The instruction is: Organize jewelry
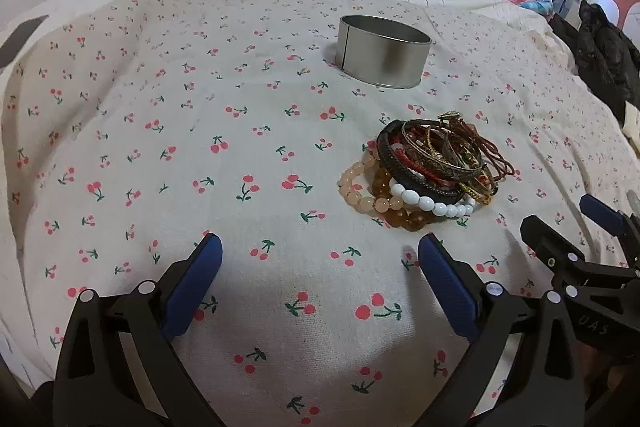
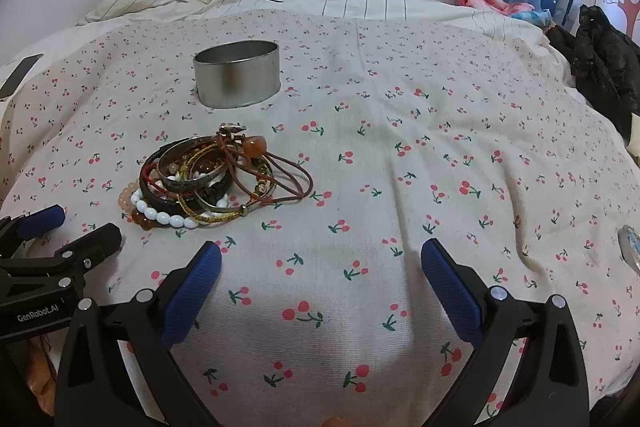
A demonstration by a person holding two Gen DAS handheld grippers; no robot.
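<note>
Left gripper (image 1: 320,251) held low over the cherry-print bedspread (image 1: 168,155), blue pads wide apart, nothing between them. Right gripper (image 2: 320,255) likewise spread and empty, just beside the left one.

Ahead of both: heap of bracelets (image 1: 430,173), in the right wrist view (image 2: 208,185), lay on the bedspread, near the fingertips but not touched. Included white beads, peach beads, amber beads, metal bangles, a dark braided band and red cord loops, all interlocked.

Beyond the heap, apart from it: open round metal tin (image 1: 382,53), upright, sunk slightly into the soft cover.

Risks, as judged:
- Pulling one piece likely to drag neighbours along, since cords threaded through bangles.
- Smooth beads and thin bangles liable to slip from the pads.
- Soft bedding could give under a downward press, or let the tin tip if nudged.
- Grippers close enough to collide.
</note>
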